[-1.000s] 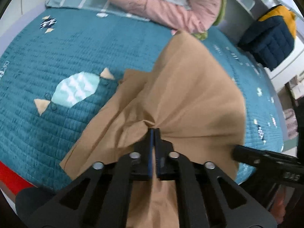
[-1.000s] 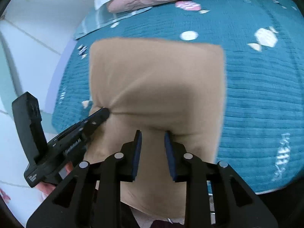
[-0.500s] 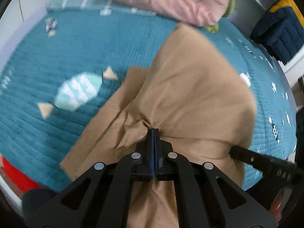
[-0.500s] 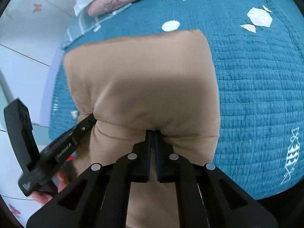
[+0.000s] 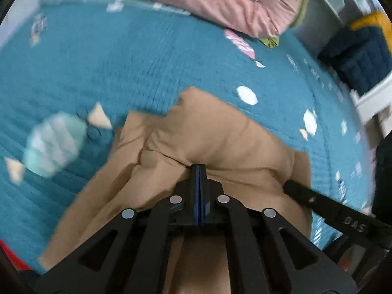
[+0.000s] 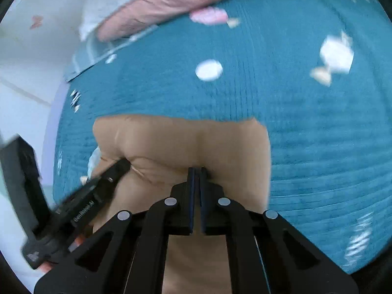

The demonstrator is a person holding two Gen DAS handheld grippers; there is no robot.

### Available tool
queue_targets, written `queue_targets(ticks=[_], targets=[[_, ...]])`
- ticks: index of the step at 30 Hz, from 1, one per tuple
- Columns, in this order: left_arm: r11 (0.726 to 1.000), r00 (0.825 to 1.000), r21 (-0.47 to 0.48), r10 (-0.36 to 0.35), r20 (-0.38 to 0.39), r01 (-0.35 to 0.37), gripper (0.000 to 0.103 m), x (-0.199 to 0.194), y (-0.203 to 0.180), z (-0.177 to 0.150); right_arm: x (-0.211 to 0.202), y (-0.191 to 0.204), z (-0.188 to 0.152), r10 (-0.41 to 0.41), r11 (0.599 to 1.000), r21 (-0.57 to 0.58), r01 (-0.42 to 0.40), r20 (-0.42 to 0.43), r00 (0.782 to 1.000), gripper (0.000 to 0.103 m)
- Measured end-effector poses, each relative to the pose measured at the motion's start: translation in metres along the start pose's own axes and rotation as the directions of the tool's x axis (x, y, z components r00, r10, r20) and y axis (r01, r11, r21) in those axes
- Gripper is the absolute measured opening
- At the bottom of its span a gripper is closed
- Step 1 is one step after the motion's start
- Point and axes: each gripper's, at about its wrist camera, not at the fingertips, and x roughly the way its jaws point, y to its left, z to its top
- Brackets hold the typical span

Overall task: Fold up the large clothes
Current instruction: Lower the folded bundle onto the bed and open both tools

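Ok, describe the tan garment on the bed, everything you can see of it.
The tan garment is plain, soft, matte cloth, with no print or fastening visible. It lies bunched on the teal quilted bedspread, its near part hanging toward the cameras. Its far edge looks straight in the right wrist view; in the left wrist view, a flatter layer spreads out to the left. Both grippers pinch it: the left gripper and right gripper are each shut on a puckered fold. Nothing else touches it.

This is a bedroom in a home: a bed under a teal quilted bedspread [image 5: 137, 56] sewn with candy-shaped patches, a pink padded quilt [image 5: 235, 2] bunched at its far end, pale walls [image 6: 27, 56] with a small butterfly motif, and navy and mustard cushions [image 5: 360, 58] on a white shelf.
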Motion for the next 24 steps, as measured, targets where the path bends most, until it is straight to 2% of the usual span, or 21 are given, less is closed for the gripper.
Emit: queue_targets(ticks=[3,6,8,10,11,12,13,14,15,17,19,21,24], targets=[[0.998,0.998,-0.028,-0.062,0.007,0.062,0.002,-0.008,0.011,-0.002,-0.006,0.006,-0.005,-0.031,0.999,-0.042,0.031,0.007,0.999,0.001],[0.997,0.995,0.022,-0.076,0.067,0.075,0.002,-0.023,0.006,-0.01,-0.023,0.006,-0.009,-0.008,0.999,-0.039,0.01,0.044,0.999,0.002],[0.995,0.994,0.072,-0.072,0.077,0.066,0.002,-0.035,0.001,-0.018,-0.034,0.0,-0.013,0.058,0.998,-0.017,-0.057,0.072,0.996,0.008],[0.994,0.995,0.098,-0.055,0.08,0.047,0.008,-0.046,-0.005,-0.024,-0.047,-0.008,-0.018,0.127,0.992,0.017,-0.129,0.078,0.989,0.024],[0.993,0.995,0.107,-0.052,0.088,0.043,0.025,-0.053,-0.007,-0.027,-0.052,-0.011,-0.02,0.143,0.989,0.034,-0.146,0.082,0.986,0.048],[0.991,0.993,0.119,-0.069,0.095,0.058,0.061,-0.06,-0.009,-0.03,-0.059,-0.013,-0.022,0.142,0.988,0.053,-0.147,0.096,0.985,0.079],[0.989,0.991,0.13,-0.085,0.099,0.072,0.076,-0.065,-0.011,-0.033,-0.068,-0.015,-0.024,0.109,0.99,0.077,-0.119,0.125,0.986,0.091],[0.987,0.99,0.143,-0.088,0.114,0.071,0.092,-0.071,-0.014,-0.036,-0.073,-0.016,-0.025,0.092,0.991,0.085,-0.106,0.15,0.984,0.096],[0.987,0.988,0.153,-0.076,0.131,0.056,0.092,-0.076,-0.017,-0.039,-0.079,-0.017,-0.026,0.091,0.991,0.079,-0.104,0.161,0.983,0.096],[0.982,0.988,0.19,-0.008,0.154,-0.021,0.092,-0.084,-0.022,-0.044,-0.079,-0.02,-0.026,0.119,0.99,0.059,-0.127,0.125,0.985,0.096],[0.979,0.988,0.194,0.036,0.151,-0.065,0.092,-0.082,-0.02,-0.045,-0.073,-0.027,-0.028,0.117,0.99,0.069,-0.123,0.088,0.989,0.096],[0.983,0.99,0.165,0.058,0.126,-0.079,0.092,-0.078,-0.01,-0.043,-0.067,-0.037,-0.033,0.115,0.989,0.085,-0.121,0.072,0.991,0.096],[0.992,0.995,0.108,0.057,0.082,-0.066,0.092,-0.074,0.01,-0.04,-0.051,-0.049,-0.041,0.103,0.991,0.088,-0.102,-0.007,0.995,0.096]])
